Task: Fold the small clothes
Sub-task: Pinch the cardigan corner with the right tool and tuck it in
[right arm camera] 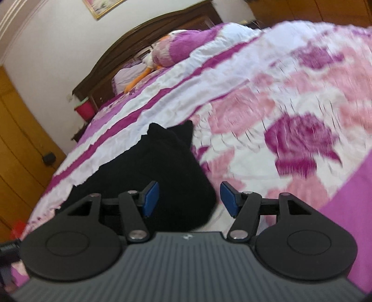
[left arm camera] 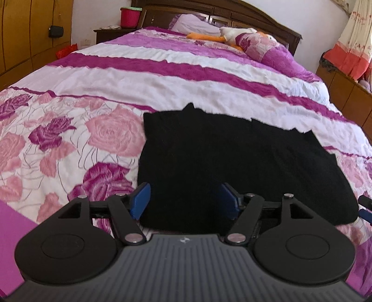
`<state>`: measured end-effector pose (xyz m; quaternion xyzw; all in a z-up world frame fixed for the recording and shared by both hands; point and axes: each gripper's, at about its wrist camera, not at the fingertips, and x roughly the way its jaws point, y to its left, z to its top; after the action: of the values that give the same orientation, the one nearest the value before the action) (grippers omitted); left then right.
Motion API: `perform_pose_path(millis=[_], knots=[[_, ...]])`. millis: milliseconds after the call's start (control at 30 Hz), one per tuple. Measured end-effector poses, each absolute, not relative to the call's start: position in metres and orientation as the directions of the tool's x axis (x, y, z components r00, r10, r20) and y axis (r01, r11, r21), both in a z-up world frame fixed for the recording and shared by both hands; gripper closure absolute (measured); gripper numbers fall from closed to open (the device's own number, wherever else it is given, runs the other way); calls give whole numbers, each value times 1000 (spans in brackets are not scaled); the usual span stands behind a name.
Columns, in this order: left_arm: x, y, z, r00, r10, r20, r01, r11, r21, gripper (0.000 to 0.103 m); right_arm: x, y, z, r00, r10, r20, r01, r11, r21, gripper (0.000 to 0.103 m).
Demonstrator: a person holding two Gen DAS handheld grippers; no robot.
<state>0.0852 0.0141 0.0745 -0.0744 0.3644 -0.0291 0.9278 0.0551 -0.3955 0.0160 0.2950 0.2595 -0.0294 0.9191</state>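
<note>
A small black garment point(left arm camera: 232, 162) lies flat on the pink and purple floral bedspread point(left arm camera: 93, 130). My left gripper point(left arm camera: 184, 202) is open, just above the garment's near left edge, with blue pads point(left arm camera: 139, 201) on either side of the fabric. In the right wrist view the same garment point(right arm camera: 158, 172) lies ahead and left. My right gripper point(right arm camera: 189, 197) is open over its near right corner, holding nothing. The right gripper's tip point(left arm camera: 365, 205) shows at the right edge of the left wrist view.
A plush duck point(left arm camera: 223, 34) and pillows point(left arm camera: 193, 23) lie at the bed's head by the dark headboard point(left arm camera: 232, 14). A red bucket point(left arm camera: 130, 16) stands on the nightstand. Wooden wardrobes point(left arm camera: 25, 34) stand to the left, and a curtain point(left arm camera: 353, 46) with a cabinet to the right.
</note>
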Motion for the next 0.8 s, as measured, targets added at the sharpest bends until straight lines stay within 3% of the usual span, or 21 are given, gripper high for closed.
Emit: perform_pose_path(millis=[300,600,800], knots=[[85,10,60,718,-87,-691,-1,992,-125,31,44,-388,-4,863,135,-487,216,773,597,42],[88,8,49,710,-54,-702,-16,996,-92,27,54,-370,-9,863,182,-471,180,761,623,35],[92,11,43,692,-46,-720,-40,994,-102,24,72,-377,-18,892,189,-411,186,675,714,35]])
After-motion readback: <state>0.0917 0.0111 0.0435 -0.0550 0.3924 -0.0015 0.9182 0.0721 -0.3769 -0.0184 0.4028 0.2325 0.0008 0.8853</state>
